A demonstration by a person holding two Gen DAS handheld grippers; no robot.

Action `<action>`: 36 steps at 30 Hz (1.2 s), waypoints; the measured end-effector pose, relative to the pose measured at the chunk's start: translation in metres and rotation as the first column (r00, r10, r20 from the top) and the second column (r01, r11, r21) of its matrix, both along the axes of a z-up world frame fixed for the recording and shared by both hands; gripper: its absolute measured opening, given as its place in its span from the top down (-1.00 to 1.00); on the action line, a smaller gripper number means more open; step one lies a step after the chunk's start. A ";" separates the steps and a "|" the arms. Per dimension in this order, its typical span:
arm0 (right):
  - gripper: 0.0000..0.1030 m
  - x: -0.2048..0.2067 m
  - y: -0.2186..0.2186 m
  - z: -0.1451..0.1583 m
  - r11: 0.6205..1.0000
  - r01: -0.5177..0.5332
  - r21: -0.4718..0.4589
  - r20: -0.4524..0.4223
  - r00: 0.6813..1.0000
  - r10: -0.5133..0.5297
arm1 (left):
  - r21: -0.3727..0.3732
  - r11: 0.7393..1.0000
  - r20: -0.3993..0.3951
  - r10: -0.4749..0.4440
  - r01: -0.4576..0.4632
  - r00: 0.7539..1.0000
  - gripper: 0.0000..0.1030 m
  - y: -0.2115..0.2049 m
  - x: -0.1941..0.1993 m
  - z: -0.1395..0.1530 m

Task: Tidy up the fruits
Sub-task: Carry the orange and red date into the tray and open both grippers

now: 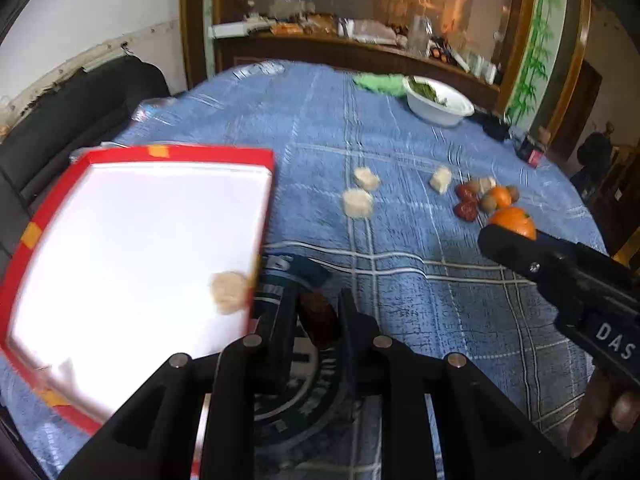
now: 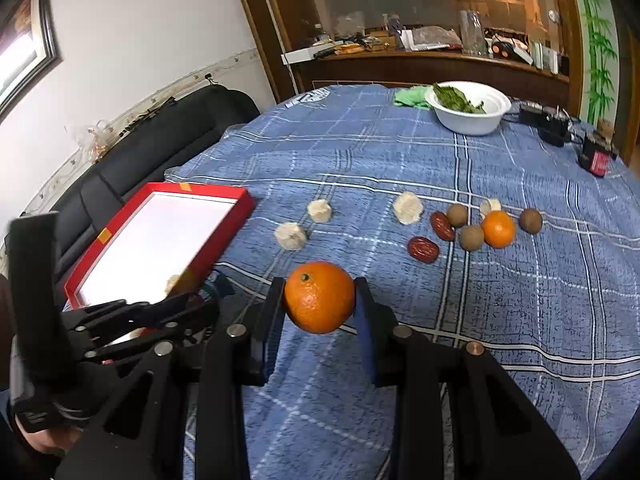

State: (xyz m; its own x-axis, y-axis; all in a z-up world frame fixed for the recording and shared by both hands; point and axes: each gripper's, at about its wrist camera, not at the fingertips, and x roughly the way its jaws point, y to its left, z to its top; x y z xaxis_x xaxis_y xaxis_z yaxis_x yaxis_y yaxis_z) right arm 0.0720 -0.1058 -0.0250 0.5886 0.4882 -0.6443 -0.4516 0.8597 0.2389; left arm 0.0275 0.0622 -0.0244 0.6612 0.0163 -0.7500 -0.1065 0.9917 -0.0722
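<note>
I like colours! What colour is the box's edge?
Red, with small orange patches. The box shows best in the right wrist view.

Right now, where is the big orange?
In the right wrist view, the big orange is gripped in the right gripper, above the blue tablecloth, right of the red tray.

A white bowl (image 2: 468, 114) of leaves — beside a green cloth (image 2: 412, 97).

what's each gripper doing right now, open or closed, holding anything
Left gripper: closed on a dark red date, beside the red tray.
Right gripper: closed on an orange, held above the tablecloth.
</note>
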 end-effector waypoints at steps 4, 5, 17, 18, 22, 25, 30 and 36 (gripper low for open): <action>0.31 -0.012 0.022 0.016 0.999 -0.033 -0.010 0.029 0.999 0.033 | -0.001 0.998 0.033 0.065 -0.065 0.997 0.64 0.024 -0.015 0.015; 0.31 -0.013 0.030 0.019 0.999 -0.044 -0.010 0.033 0.998 0.045 | -0.003 0.995 0.039 0.096 -0.096 0.995 0.64 0.036 -0.021 0.018; 0.31 -0.009 0.156 0.011 0.979 -0.200 -0.031 0.004 0.980 0.200 | -0.010 0.955 -0.028 0.296 -0.296 0.955 0.65 0.122 -0.036 -0.002; 0.31 -0.007 0.165 0.006 0.978 -0.204 -0.036 -0.007 0.979 0.204 | -0.017 0.953 -0.031 0.302 -0.302 0.953 0.65 0.126 -0.036 -0.003; 0.30 -0.003 0.183 -0.006 0.976 -0.212 -0.056 -0.036 0.977 0.210 | -0.012 0.950 -0.035 0.311 -0.311 0.950 0.64 0.133 -0.041 -0.004; 0.29 -0.004 0.186 -0.009 0.976 -0.204 -0.072 -0.041 0.979 0.201 | -0.009 0.946 -0.043 0.323 -0.324 0.945 0.60 0.137 -0.041 -0.005; -0.09 -0.008 0.179 -0.003 0.981 -0.185 -0.065 -0.030 0.983 0.183 | 0.003 0.941 -0.029 0.339 -0.339 0.940 -0.04 0.137 -0.045 -0.003; -0.19 -0.016 0.158 0.005 0.985 -0.168 -0.042 -0.008 0.986 0.168 | 0.011 0.936 -0.022 0.351 -0.351 0.936 -0.16 0.136 -0.051 -0.002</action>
State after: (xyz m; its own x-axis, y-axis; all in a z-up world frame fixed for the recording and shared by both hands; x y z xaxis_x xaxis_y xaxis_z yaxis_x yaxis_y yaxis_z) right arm 0.0559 0.0522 -0.0196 0.4978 0.5518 -0.6691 -0.5892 0.7813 0.2059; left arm -0.0238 0.1982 -0.0269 0.5947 0.2496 -0.7642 -0.4494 0.8914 -0.0586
